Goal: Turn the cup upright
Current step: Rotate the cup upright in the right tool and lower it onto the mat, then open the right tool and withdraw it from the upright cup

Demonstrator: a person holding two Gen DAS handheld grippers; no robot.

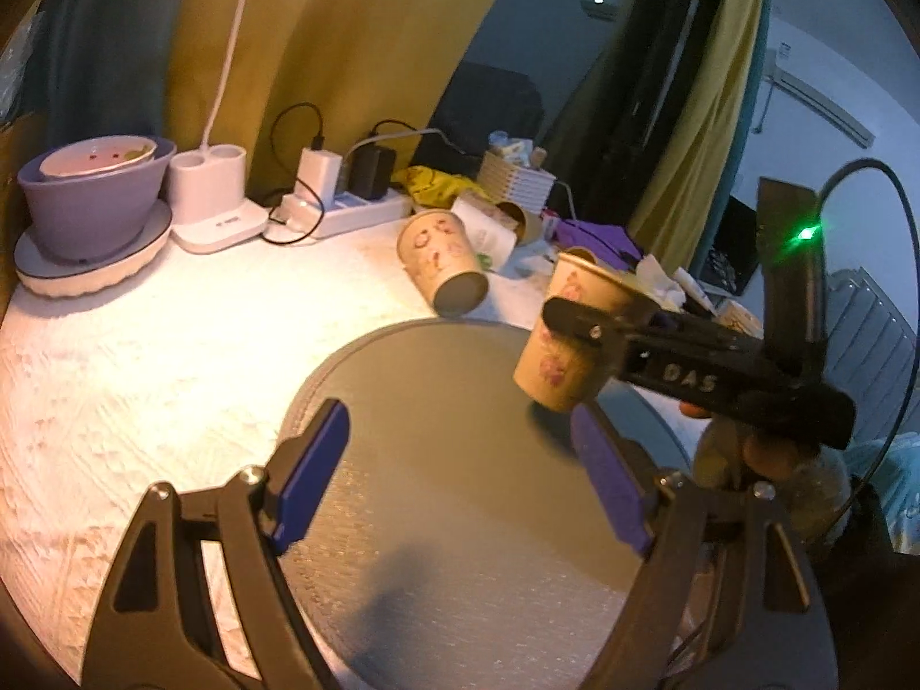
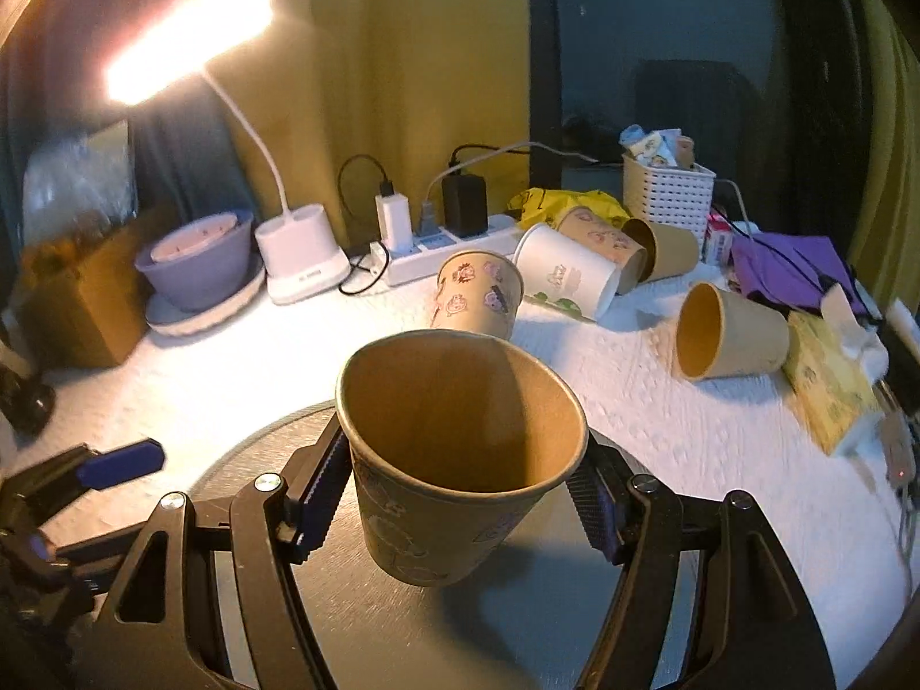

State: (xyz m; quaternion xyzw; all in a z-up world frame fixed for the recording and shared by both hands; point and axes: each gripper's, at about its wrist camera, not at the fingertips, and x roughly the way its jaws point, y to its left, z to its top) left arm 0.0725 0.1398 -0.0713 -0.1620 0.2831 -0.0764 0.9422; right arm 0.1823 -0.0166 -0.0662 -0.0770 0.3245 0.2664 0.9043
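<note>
Cup [image 2: 460,448] sits clamped between the right gripper's [image 2: 460,489] two pads, mouth up and open toward the camera, tilted just a touch off vertical! From the left wrist view the same cup [image 1: 566,339] hangs just above the grey mat [image 1: 448,460], base pointing down at it and apparently not touching; a shadow lies on the mat beneath the base. That's the relation everything turns on now: the long axis is nearly upright and the mat is straight below, so my read is the flip itself is about done and what's left is a short lowering and a release.

Left gripper [image 1: 460,477] is spread wide with nothing between its blue pads, hovering over the near side of the mat, just beside the cup. The right one is plainly the nearer tool; it has the cup.

How does it look? Tan paper, brown inside, faint pinkish cartoon prints on the wall, rim round and not crushed under the clamp. It appears empty. Light and soft-walled, I'd judge, so it could tip if let go while leaning.

Behind, more cups lie on their sides on the white cloth [image 2: 632,431], one printed cup [image 2: 477,299] closest, beyond the mat's far edge.
</note>
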